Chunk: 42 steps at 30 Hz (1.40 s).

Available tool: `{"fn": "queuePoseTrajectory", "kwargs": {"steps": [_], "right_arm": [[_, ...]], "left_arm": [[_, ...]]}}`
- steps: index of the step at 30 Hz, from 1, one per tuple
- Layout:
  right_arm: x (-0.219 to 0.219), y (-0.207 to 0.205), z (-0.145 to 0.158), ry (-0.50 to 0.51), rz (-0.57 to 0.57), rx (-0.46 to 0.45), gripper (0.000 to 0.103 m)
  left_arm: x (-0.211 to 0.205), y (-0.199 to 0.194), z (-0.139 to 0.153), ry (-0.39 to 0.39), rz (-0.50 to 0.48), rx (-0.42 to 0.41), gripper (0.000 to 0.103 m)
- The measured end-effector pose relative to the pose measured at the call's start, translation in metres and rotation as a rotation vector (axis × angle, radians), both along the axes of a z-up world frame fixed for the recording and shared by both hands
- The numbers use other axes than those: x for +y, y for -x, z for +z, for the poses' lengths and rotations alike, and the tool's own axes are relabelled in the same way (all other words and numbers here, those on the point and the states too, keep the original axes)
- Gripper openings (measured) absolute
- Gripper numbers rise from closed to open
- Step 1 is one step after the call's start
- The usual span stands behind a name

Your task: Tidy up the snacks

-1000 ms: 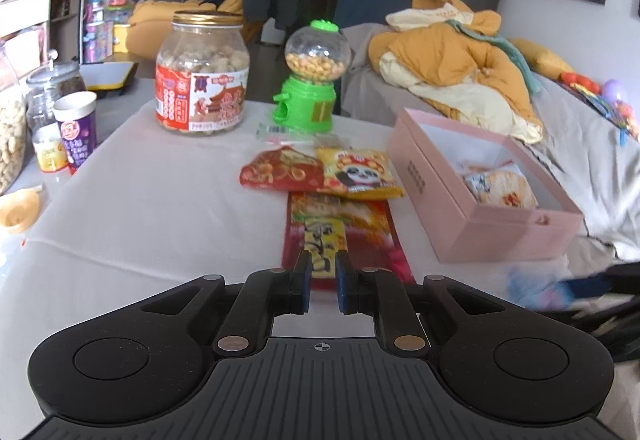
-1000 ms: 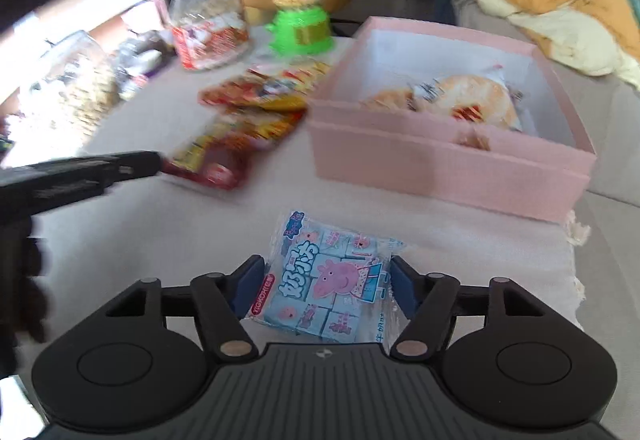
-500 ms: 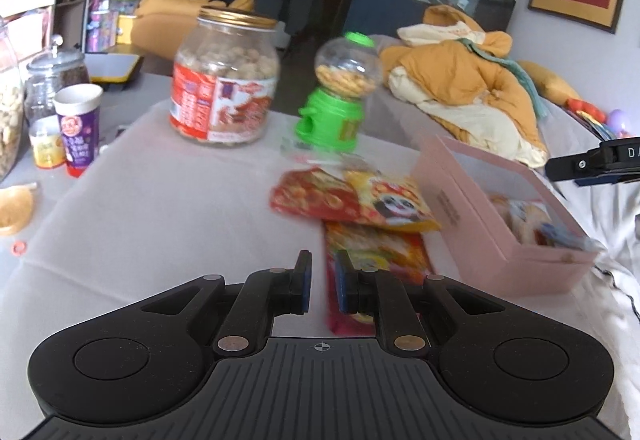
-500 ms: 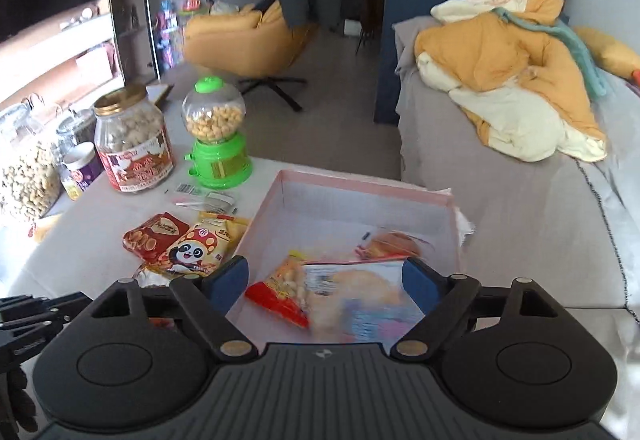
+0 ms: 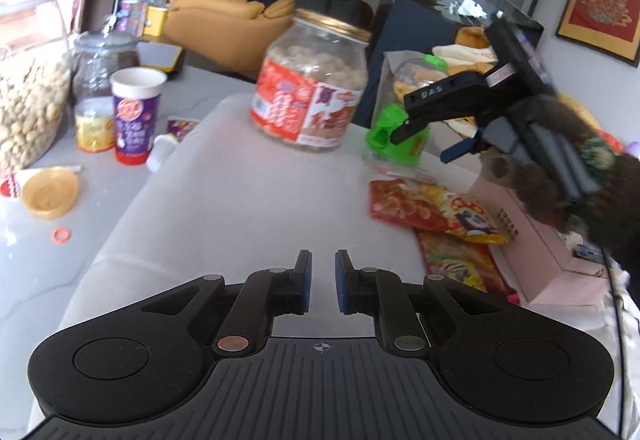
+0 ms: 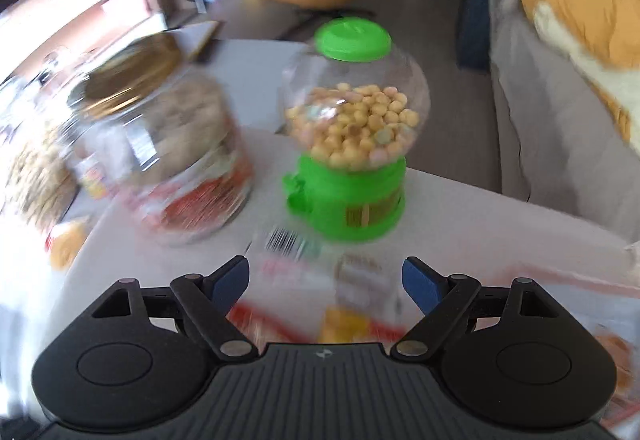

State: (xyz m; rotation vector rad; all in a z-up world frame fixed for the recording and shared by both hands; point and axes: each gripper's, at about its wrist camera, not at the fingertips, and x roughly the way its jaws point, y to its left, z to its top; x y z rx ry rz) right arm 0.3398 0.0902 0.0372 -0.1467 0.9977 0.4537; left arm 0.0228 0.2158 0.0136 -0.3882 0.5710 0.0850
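Note:
My left gripper [image 5: 321, 282] is nearly shut and empty, low over the white tablecloth [image 5: 240, 208]. Red and yellow snack packets [image 5: 432, 210] lie to its right beside the pink box [image 5: 536, 252]. My right gripper [image 6: 325, 282] is open and empty above blurred snack packets [image 6: 320, 280], facing the green candy dispenser [image 6: 352, 144]. It also shows in the left wrist view [image 5: 424, 144], hovering over the dispenser [image 5: 396, 136] and the packets. The big peanut jar [image 5: 312, 88] stands behind.
A purple cup [image 5: 134, 116], a small yellow jar [image 5: 94, 126], a large glass nut jar [image 5: 28, 92] and an orange lid [image 5: 50, 192] stand at the left on the grey counter. A bed with orange bedding [image 6: 580, 0] lies right.
My right gripper dropped the blue packet into the pink box and swung left toward the green dispenser. My left gripper drew back left, away from the long red packet.

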Motion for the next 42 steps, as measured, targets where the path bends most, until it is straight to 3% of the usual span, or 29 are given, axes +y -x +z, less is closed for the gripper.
{"fn": "queuePoseTrajectory", "kwargs": {"steps": [2, 3, 4, 5, 6, 8, 10, 17, 20, 22, 23, 24, 25, 28, 31, 33, 37, 42], "right_arm": [[0.002, -0.018, -0.014, 0.015, -0.034, 0.04, 0.083], [0.001, -0.023, -0.023, 0.026, -0.051, 0.069, 0.071], [-0.001, -0.023, -0.028, 0.023, -0.058, 0.068, 0.07], [-0.002, -0.016, -0.026, 0.019, -0.054, 0.04, 0.063], [-0.002, -0.01, -0.024, 0.015, -0.036, 0.039, 0.05], [0.0, 0.007, -0.019, -0.014, 0.018, 0.069, 0.036], [0.007, 0.027, -0.017, -0.022, 0.082, 0.107, 0.033], [0.031, 0.098, -0.014, -0.075, 0.308, 0.249, 0.033], [0.027, 0.12, 0.001, -0.049, 0.37, 0.211, 0.033], [0.016, 0.126, 0.019, -0.006, 0.373, 0.124, 0.045], [0.008, 0.126, 0.026, 0.018, 0.359, 0.08, 0.063], [0.0, 0.125, 0.032, 0.042, 0.34, 0.037, 0.074], [-0.009, 0.124, 0.035, 0.065, 0.319, 0.005, 0.076], [-0.03, 0.114, 0.028, 0.121, 0.245, -0.021, 0.076], [-0.051, 0.106, 0.013, 0.108, 0.203, -0.001, 0.073], [-0.058, 0.113, 0.006, 0.062, 0.221, 0.052, 0.061], [-0.056, 0.136, 0.007, 0.008, 0.273, 0.081, 0.061], [-0.065, 0.153, 0.008, -0.04, 0.296, 0.097, 0.061]], "left_arm": [[0.008, 0.002, -0.005, 0.037, 0.002, 0.002, 0.015], [0.013, 0.002, -0.008, 0.061, 0.006, 0.004, 0.015], [0.015, 0.001, -0.009, 0.078, 0.009, 0.004, 0.015], [0.017, 0.0, -0.01, 0.092, 0.012, 0.003, 0.015], [0.018, 0.0, -0.01, 0.096, 0.014, -0.001, 0.015], [0.017, -0.001, -0.01, 0.093, 0.015, -0.002, 0.015], [0.016, -0.001, -0.009, 0.084, 0.017, 0.002, 0.015], [0.016, 0.007, 0.0, 0.046, 0.076, 0.004, 0.015], [0.012, 0.007, 0.006, 0.026, 0.068, 0.004, 0.015], [0.006, 0.002, 0.008, 0.014, 0.045, 0.012, 0.015], [0.002, -0.002, 0.009, 0.007, 0.031, 0.016, 0.015], [-0.002, -0.006, 0.01, -0.001, 0.013, 0.017, 0.015], [-0.006, -0.011, 0.01, -0.007, -0.005, 0.016, 0.015], [-0.02, -0.025, 0.012, -0.036, -0.083, 0.013, 0.015], [-0.031, -0.033, 0.013, -0.081, -0.117, 0.024, 0.015], [-0.032, -0.035, 0.014, -0.103, -0.116, 0.032, 0.015], [-0.033, -0.052, 0.021, -0.121, -0.126, 0.027, 0.015], [-0.045, -0.108, 0.03, -0.194, -0.258, 0.083, 0.018]]}}
